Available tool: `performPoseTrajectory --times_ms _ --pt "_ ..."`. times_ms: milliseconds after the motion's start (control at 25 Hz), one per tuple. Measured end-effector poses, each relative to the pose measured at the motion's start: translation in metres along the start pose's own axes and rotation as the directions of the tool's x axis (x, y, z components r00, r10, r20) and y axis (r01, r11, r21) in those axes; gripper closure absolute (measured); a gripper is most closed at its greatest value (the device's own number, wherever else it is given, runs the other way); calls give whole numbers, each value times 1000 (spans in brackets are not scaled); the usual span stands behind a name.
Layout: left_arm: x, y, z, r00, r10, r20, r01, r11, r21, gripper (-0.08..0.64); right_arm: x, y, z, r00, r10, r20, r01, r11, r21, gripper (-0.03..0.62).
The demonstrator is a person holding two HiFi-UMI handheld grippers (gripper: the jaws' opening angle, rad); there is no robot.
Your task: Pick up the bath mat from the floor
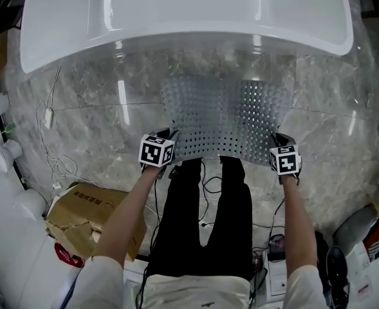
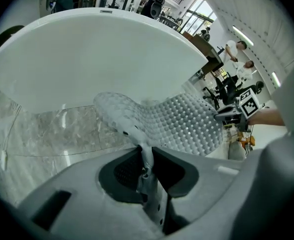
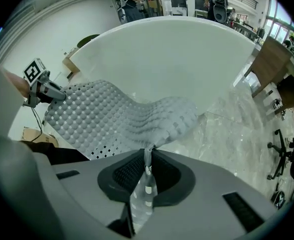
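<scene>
The grey perforated bath mat (image 1: 224, 116) hangs spread between both grippers, lifted off the marble floor in front of the white bathtub (image 1: 176, 18). My left gripper (image 1: 165, 141) is shut on the mat's near left corner; in the left gripper view the mat (image 2: 176, 124) is pinched between the jaws (image 2: 146, 156). My right gripper (image 1: 278, 143) is shut on the near right corner; the right gripper view shows the mat (image 3: 117, 116) bunching into the jaws (image 3: 147, 156). The mat's far edge sags toward the floor near the tub.
A crushed cardboard box (image 1: 89, 217) lies on the floor at the left. White cables (image 1: 51, 153) trail over the marble beside white fixtures (image 1: 2, 159). Cables and devices (image 1: 276, 250) lie near the person's legs. Chairs and people stand in the background (image 2: 236, 69).
</scene>
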State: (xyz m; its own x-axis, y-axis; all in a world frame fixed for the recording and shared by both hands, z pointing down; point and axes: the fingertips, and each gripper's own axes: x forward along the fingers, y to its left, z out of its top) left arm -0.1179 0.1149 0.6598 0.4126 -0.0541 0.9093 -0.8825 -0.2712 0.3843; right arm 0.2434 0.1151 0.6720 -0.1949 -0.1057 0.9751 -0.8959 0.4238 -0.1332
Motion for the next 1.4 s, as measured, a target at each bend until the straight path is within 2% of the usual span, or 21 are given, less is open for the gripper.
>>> performPoseTrajectory --times_ms 160,320,440,760,920,1040,1160,1400 --pt "-14 -19 -9 1000 -13 -12 13 1000 7 492 -22 24 1 1000 -1 2 1 1000 -13 545" --pt "-37 -27 -8 1000 -26 15 26 1000 -1 492 -49 55 8 1000 10 17 -10 1000 -25 547" --pt "-55 -28 2 998 -21 57 23 999 -24 494 -68 68 24 999 2 50 -2 1000 -14 548" --pt "-131 -44 48 984 -66 168 54 996 77 497 -139 102 89 982 -42 187 40 999 18 548" --pt "-165 -42 70 968 -82 237 69 996 61 496 -170 119 120 966 -49 253 41 999 36 548" --pt "-184 -42 82 955 -84 283 82 996 22 497 -192 122 134 956 -61 287 49 998 48 548" --pt "-206 -42 92 944 -83 319 82 996 19 497 -213 120 143 943 -86 322 65 995 75 548" --pt "-244 -21 113 919 -43 392 49 999 -5 497 -247 91 160 910 -166 380 110 980 165 548"
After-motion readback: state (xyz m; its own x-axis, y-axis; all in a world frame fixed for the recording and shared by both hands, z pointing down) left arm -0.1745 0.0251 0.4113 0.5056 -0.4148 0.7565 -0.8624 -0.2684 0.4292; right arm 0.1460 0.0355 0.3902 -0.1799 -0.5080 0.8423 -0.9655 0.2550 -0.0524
